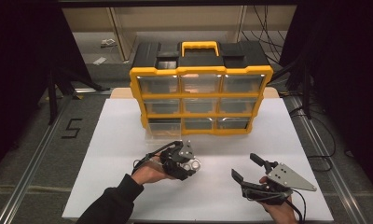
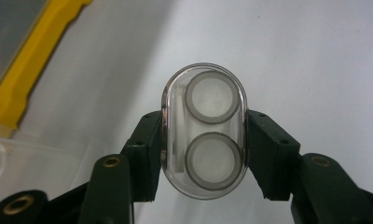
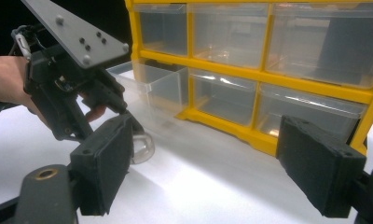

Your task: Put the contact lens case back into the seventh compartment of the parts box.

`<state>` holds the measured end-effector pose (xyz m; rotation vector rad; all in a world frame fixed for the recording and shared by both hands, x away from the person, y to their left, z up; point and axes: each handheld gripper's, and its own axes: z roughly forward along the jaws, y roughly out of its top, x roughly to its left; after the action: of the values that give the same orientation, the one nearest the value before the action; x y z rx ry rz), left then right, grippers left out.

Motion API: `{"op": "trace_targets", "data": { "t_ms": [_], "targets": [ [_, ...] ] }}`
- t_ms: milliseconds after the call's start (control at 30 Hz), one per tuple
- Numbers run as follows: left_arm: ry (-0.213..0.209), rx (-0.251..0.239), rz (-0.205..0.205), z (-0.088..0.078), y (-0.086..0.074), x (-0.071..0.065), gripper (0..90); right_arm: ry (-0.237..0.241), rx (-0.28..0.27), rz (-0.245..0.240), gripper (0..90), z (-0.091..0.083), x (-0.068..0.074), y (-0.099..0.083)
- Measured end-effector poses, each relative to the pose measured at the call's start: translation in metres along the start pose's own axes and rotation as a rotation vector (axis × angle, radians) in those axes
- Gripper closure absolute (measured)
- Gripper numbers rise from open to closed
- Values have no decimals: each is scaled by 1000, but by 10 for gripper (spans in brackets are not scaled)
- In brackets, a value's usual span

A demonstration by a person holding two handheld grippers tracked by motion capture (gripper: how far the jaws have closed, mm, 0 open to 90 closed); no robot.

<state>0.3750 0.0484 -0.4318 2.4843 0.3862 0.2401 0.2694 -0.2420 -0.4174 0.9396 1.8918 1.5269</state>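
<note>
We hold the left gripper (image 2: 204,154) with fingers (image 2: 145,158) about half spread, pinching a clear oval container (image 2: 204,133) above the white worktop (image 1: 114,135) — near-centre. The right gripper (image 1: 246,169) hovers with fingers wide apart, gripping nothing. Beyond stands the yellow drawer organizer (image 1: 201,88) — its lower-left drawer (image 3: 149,86) pulled out.

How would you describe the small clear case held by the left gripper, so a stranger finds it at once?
Start at the yellow-and-black drawer cabinet on the white table. In front of its lower left corner, the left gripper clamps a small clear oval plastic case. Two grey-rimmed round wells, side by side, set it apart.
</note>
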Motion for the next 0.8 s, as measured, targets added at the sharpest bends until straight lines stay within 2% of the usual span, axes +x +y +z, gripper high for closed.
{"op": "trace_targets", "data": {
  "t_ms": [67, 633, 800],
  "targets": [
    [16, -15, -4, -3, 0, -1, 494, 0, 0, 0, 200, 0, 0, 0],
    [56, -125, -4, -26, 7, -6, 493, 0, 3, 3, 200, 0, 0, 0],
    [54, -133, 5, -29, 8, -7, 494, -1, 3, 1, 200, 0, 0, 0]
  ]
}}
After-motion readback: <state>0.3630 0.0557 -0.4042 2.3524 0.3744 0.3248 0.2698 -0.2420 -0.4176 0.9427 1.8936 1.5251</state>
